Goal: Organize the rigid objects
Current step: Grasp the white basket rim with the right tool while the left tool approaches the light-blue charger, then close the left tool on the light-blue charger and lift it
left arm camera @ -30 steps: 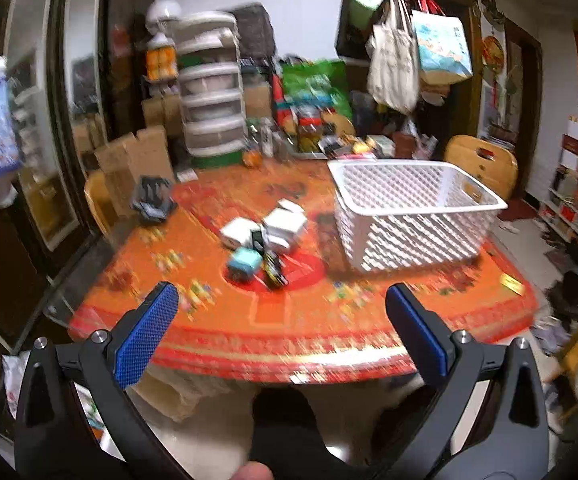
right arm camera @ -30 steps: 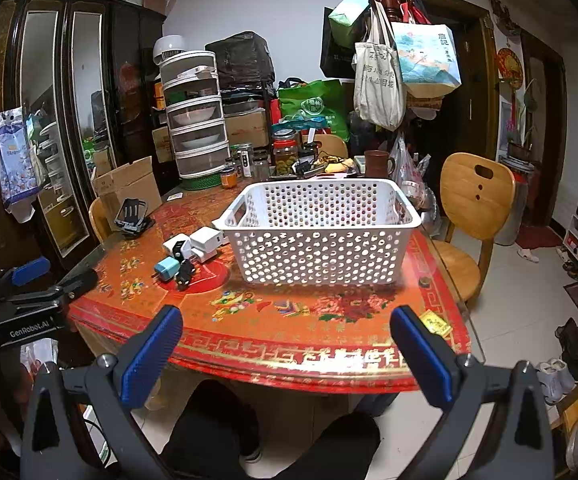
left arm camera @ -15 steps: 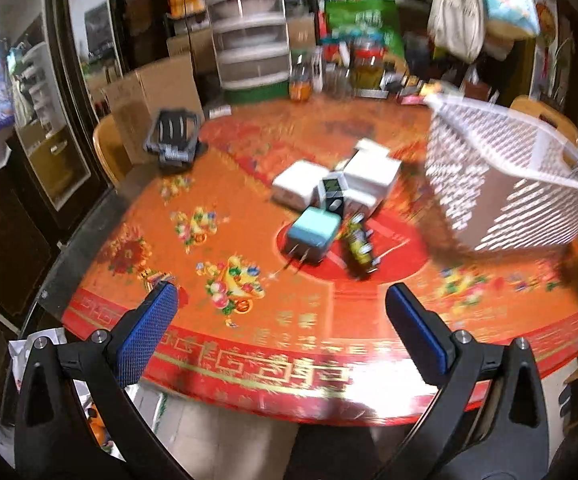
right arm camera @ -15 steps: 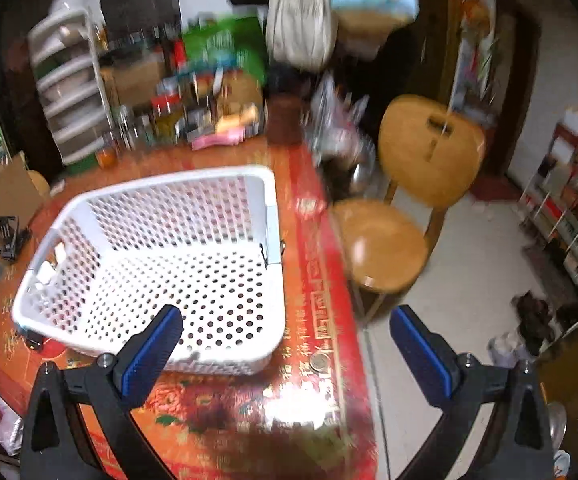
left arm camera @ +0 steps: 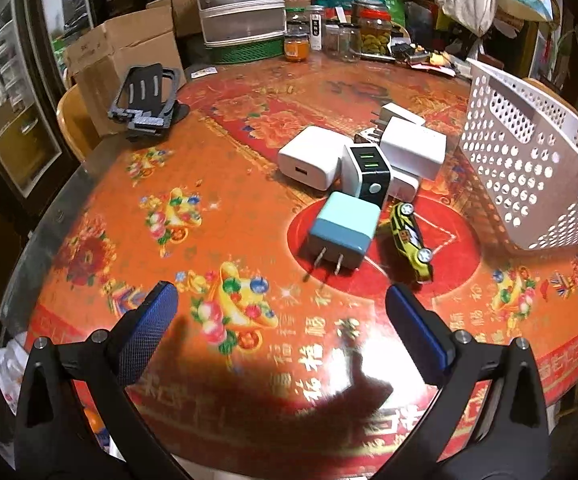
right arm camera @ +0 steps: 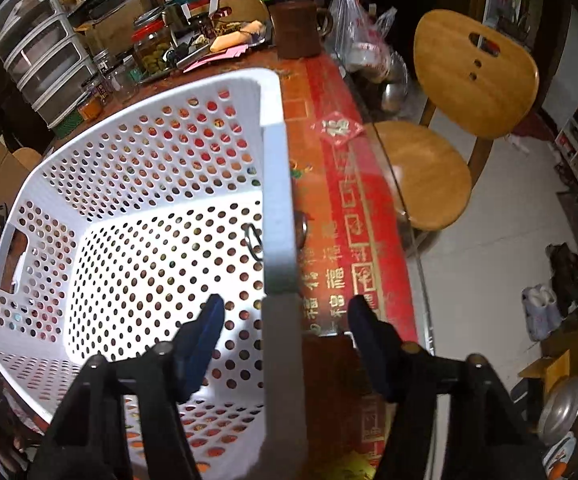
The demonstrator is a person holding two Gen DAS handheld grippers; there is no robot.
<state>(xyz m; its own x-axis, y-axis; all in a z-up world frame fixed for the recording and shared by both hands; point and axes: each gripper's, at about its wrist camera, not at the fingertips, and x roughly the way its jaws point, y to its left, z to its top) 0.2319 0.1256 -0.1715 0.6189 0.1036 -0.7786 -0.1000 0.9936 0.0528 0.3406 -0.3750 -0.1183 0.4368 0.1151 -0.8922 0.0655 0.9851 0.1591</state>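
Note:
On the red table a blue charger lies prongs toward me, with a yellow toy car to its right. Behind them stand a black-and-white charger and white chargers. My left gripper is open and empty, just in front of the blue charger. The white perforated basket stands to the right; in the right wrist view its right rim runs between my right gripper's open fingers. The basket holds nothing I can see.
A black phone stand sits at the table's far left by a cardboard box. Jars and clutter line the far edge. A wooden chair stands beyond the table's right edge, with shoes on the floor.
My left gripper has moved in over the table toward the blue charger. My right gripper has dropped onto the basket's right rim, which now runs between its fingers.

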